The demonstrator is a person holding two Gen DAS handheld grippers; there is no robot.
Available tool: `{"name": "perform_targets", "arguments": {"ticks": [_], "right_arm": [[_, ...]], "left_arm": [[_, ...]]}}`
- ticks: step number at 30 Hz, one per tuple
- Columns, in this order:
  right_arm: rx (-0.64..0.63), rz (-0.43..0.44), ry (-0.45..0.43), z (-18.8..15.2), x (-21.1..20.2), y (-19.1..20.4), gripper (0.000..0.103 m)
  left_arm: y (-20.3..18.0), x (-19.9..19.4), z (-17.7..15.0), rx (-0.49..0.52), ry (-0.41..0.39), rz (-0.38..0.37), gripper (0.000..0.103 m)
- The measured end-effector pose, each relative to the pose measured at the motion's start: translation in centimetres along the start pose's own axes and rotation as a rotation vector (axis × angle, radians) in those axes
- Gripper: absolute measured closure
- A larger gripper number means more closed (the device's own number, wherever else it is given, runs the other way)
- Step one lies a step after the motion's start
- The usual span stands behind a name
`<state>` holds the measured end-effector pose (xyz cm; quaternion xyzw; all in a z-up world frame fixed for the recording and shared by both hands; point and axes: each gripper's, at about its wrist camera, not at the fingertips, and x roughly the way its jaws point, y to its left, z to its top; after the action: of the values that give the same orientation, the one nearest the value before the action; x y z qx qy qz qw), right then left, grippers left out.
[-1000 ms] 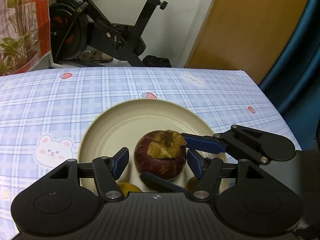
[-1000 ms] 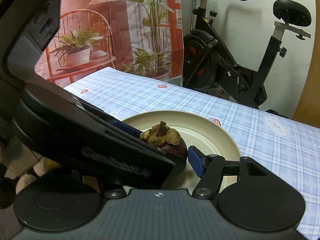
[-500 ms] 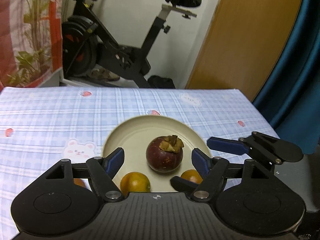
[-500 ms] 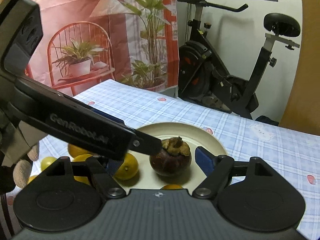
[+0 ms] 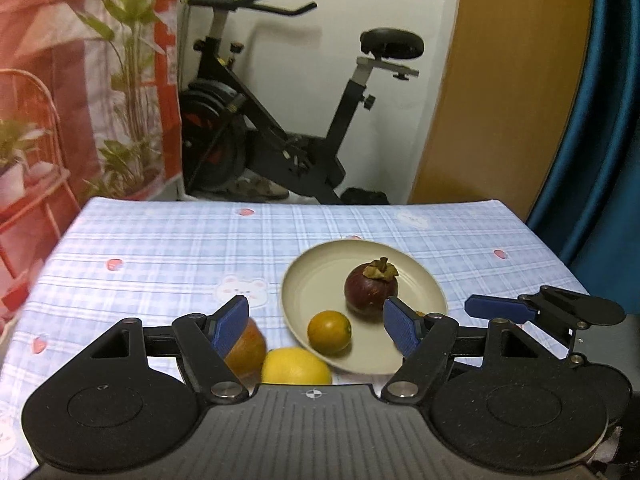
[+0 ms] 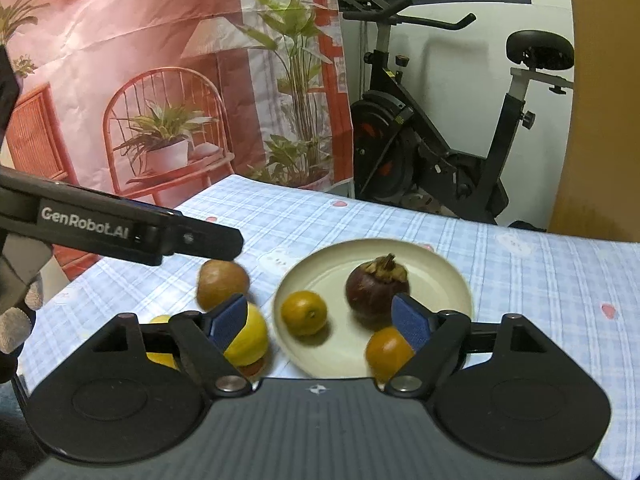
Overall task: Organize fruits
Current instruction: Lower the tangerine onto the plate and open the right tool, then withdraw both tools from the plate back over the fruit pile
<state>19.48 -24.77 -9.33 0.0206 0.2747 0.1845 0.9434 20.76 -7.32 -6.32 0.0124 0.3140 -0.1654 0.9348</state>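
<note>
A dark purple mangosteen stands on the beige plate. A small orange lies on the plate beside it, and a second orange rests at the near rim. My left gripper is open, above and short of the plate, with nothing between its pads. My right gripper has its jaws opening, also empty and drawn back from the plate. A blue-padded finger of the right gripper shows at the right of the left wrist view.
Left of the plate, on the blue checked cloth, lie a lemon, a brown fruit and a reddish-orange fruit. A gloved hand holds the left tool. An exercise bike stands behind the table.
Both grippers have pulled back and up from the mangosteen, which stays on the plate. Their jaws stand wider. The oranges and the loose fruits left of the plate have come into view.
</note>
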Motion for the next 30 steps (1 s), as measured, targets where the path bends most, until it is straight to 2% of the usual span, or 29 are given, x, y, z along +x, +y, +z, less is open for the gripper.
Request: {"name": "perform_targets", "arguments": {"ticks": [6, 13, 23, 30], "right_arm": [[0.028, -0.017, -0.018, -1.4, -1.7, 1.5, 0.016], [0.096, -0.079, -0.034, -3.4, -3.5, 2.6, 0.012], [0.088, -0.119, -0.037, -5.8, -4.9, 3.3, 0.008], [0.033, -0.106, -0.07, -6.8, -5.3, 4.3, 0.008]], "left_arm": [[-0.2, -2.9, -1.8, 0.008, -0.053, 0.028, 0.027], [-1.1, -4.6, -3.9, 0.023, -0.077, 0.058, 0.026], [-1.1, -6.0, -6.4, 0.024, -0.114, 0.076, 0.026], [-1.1, -5.8, -8.0, 0.025, -0.115, 0.074, 0.026]]}}
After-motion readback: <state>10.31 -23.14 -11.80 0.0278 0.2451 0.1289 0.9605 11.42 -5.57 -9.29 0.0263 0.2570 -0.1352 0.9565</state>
